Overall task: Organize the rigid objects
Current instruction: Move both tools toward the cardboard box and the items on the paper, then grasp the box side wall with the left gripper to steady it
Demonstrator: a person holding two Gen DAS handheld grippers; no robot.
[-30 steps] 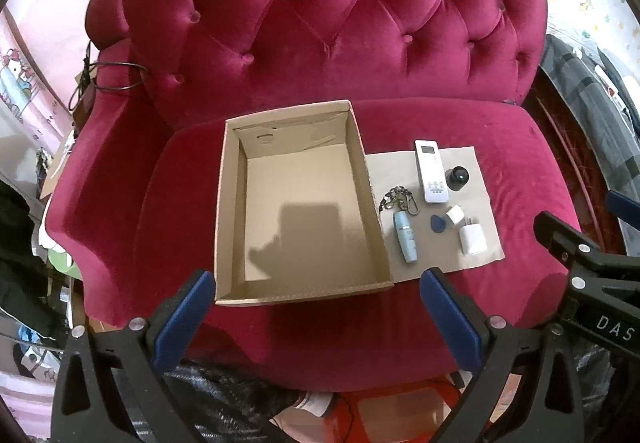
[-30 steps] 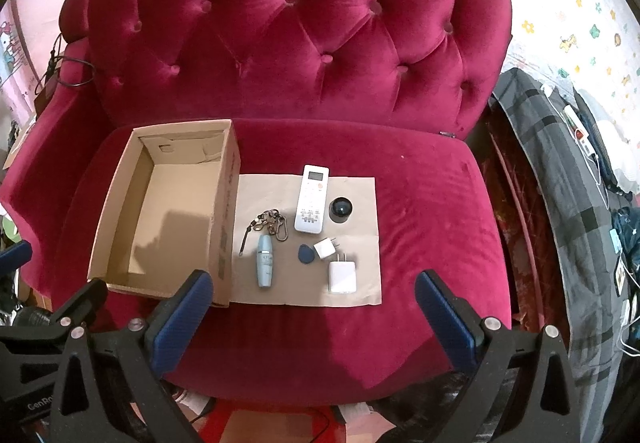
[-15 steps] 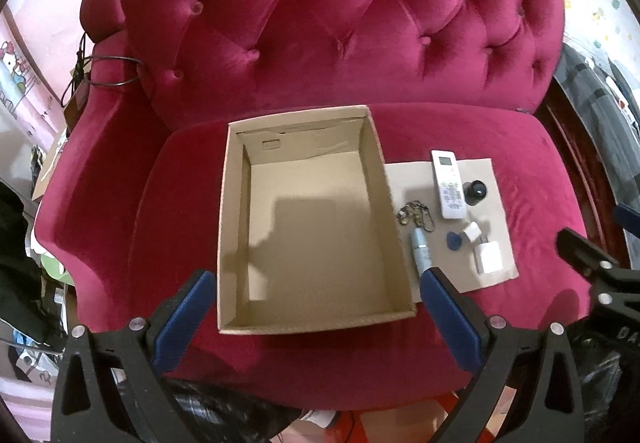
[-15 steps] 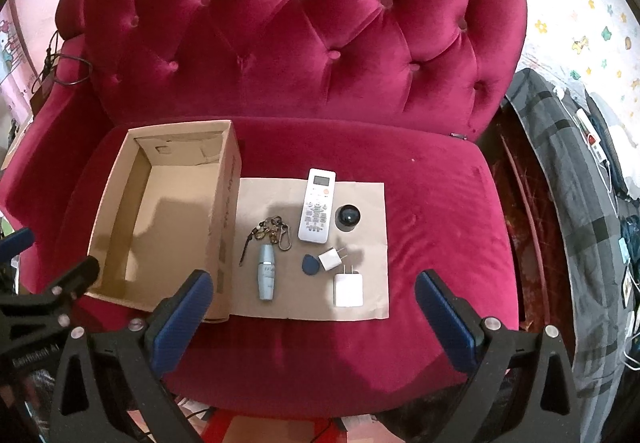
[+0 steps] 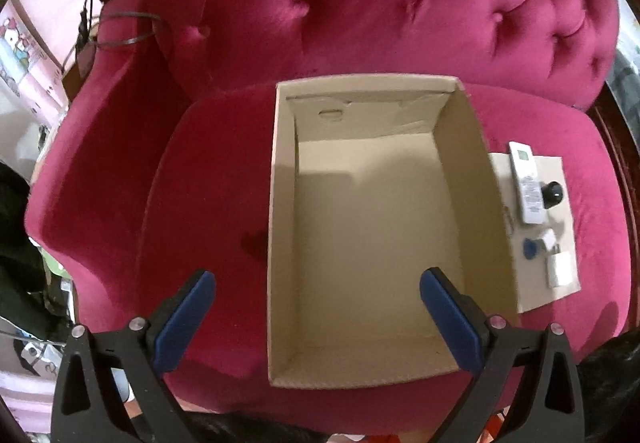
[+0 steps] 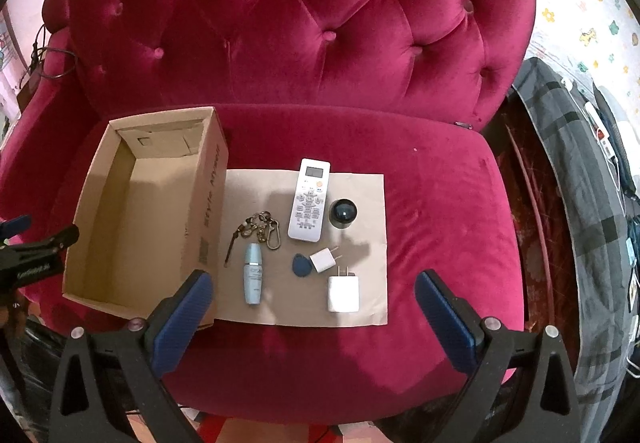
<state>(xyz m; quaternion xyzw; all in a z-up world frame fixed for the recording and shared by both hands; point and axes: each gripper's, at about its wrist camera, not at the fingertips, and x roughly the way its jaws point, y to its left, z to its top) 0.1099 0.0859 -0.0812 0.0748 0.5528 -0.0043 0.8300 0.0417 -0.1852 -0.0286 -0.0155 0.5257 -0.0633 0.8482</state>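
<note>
A crimson velvet tufted sofa point(image 6: 320, 43) carries everything on its seat cushion. An open cardboard box point(image 6: 132, 219) sits ahead of the right gripper's left finger, touching a flat brown paper sheet point(image 6: 360, 195) that lies ahead, between the two fingers.

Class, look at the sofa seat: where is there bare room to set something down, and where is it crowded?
Free: the cardboard box floor, and the bare seat cushion right of the paper sheet. Crowded: the sheet itself, around the remote, keychain, blue bottle and chargers.
</note>
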